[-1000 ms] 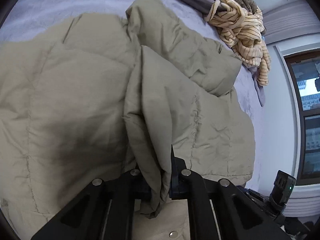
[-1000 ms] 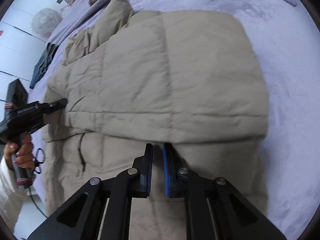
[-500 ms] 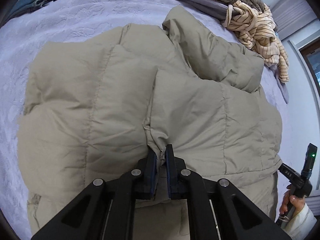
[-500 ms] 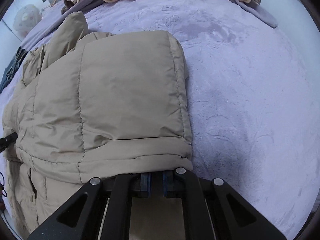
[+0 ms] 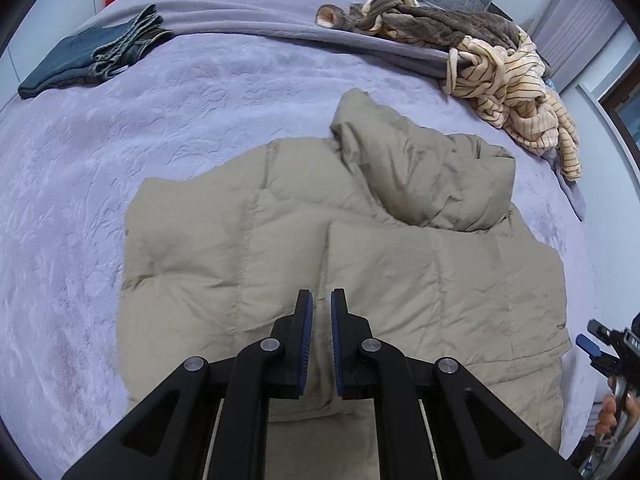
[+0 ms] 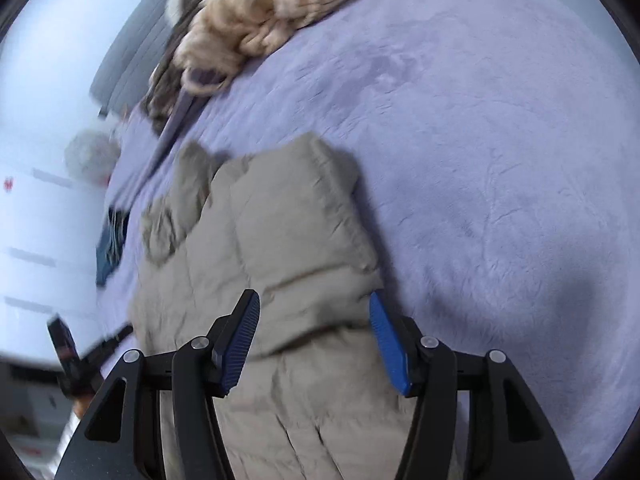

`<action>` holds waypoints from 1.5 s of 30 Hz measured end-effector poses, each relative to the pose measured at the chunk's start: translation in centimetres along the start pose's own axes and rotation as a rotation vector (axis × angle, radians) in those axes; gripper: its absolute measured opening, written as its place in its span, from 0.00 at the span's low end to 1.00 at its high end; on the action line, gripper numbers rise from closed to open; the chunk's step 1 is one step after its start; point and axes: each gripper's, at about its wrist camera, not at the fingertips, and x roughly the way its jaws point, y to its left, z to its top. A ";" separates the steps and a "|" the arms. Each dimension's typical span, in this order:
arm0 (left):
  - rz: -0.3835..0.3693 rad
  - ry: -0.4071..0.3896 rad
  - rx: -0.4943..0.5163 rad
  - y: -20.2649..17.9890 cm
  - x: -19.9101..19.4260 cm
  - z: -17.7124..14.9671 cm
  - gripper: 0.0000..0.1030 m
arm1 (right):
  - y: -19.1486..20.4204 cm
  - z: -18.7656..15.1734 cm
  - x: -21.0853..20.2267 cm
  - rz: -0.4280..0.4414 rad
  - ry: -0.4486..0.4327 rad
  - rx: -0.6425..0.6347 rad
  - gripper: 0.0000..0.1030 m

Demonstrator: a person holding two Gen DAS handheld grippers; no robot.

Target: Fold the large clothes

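Left wrist view: the left gripper (image 5: 321, 304) rises from the bottom centre of the frame, its blue-padded jaws drawn nearly together with a narrow gap and nothing between them. The beige puffer jacket (image 5: 360, 248) fills the centre and lower right of the frame, lying folded on the lavender bedspread (image 5: 120, 140); the fingertips hang above its quilted middle panels, apart from the fabric. The jacket's rumpled hood (image 5: 424, 168) lies further up the frame, above and right of the fingertips. A striped cream garment (image 5: 516, 92) and a brown fleece garment (image 5: 436, 24) are heaped at upper right, dark folded jeans (image 5: 84, 56) at upper left. At the right edge, a person's hand (image 5: 612, 420) holds the right gripper (image 5: 590, 340).

Right wrist view (motion-blurred): the right gripper (image 6: 314, 322) enters from the bottom, its jaws spread wide and opening. The jacket (image 6: 272, 248) runs from the lower centre up toward the middle left; its folded right edge lies beyond and between the two blue pads (image 6: 390, 344), not pinched by them. Bare bedspread (image 6: 500, 160) occupies the right half of the frame. The left gripper (image 6: 100, 344) shows blurred at lower left, beside the jacket's left edge.
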 end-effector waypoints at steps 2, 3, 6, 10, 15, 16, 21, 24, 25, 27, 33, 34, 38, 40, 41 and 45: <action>-0.024 -0.002 0.014 -2.1 1.1 0.6 0.10 | -2.7 2.1 2.7 0.058 0.014 0.176 0.61; -0.023 -0.002 0.025 -3.0 1.6 0.7 0.10 | -3.7 2.8 4.5 0.086 0.053 0.259 0.59; 0.046 0.022 0.078 -4.3 3.6 0.4 0.10 | -1.3 3.3 7.1 0.100 0.090 0.205 0.20; 0.077 0.090 0.093 -3.3 7.3 -0.9 0.10 | 2.3 3.3 8.4 -0.119 0.082 -0.106 0.19; 0.112 0.084 0.164 -4.1 8.2 -1.2 0.10 | 1.1 3.7 9.6 -0.171 0.075 -0.133 0.21; 0.117 0.084 0.170 -4.2 8.0 -1.2 0.10 | 1.2 3.6 9.1 -0.178 0.064 -0.130 0.21; 0.123 0.056 0.159 -3.7 4.8 -1.5 0.10 | 3.0 1.1 4.9 -0.288 -0.011 -0.247 0.25; 0.094 0.040 0.157 -3.3 2.6 -2.6 0.10 | 4.4 -1.4 2.9 -0.316 -0.046 -0.337 0.25; 0.085 0.038 0.160 -3.3 2.1 -2.9 0.10 | 4.8 -2.5 2.3 -0.322 -0.053 -0.364 0.25; 0.078 0.044 0.174 -3.5 1.8 -3.8 0.10 | 5.4 -4.1 2.0 -0.331 -0.052 -0.406 0.25; 0.141 0.093 0.202 -3.1 5.2 -6.2 0.10 | 4.2 -5.7 6.3 -0.422 0.050 -0.428 0.24; 0.138 0.096 0.194 -2.9 5.4 -6.2 0.10 | 3.7 -5.6 6.7 -0.420 0.066 -0.416 0.24; 0.146 0.114 0.180 -2.8 4.5 -5.6 0.11 | 3.7 -5.2 5.7 -0.409 0.071 -0.389 0.25; 0.162 0.110 0.185 -2.7 3.6 -5.6 0.11 | 4.0 -5.2 4.7 -0.404 0.066 -0.385 0.29; 0.168 0.109 0.186 -2.7 3.2 -5.7 0.11 | 4.0 -5.4 4.2 -0.400 0.066 -0.378 0.30; 0.170 0.102 0.175 -2.4 1.1 -6.4 0.11 | 4.1 -6.4 2.5 -0.368 0.075 -0.344 0.39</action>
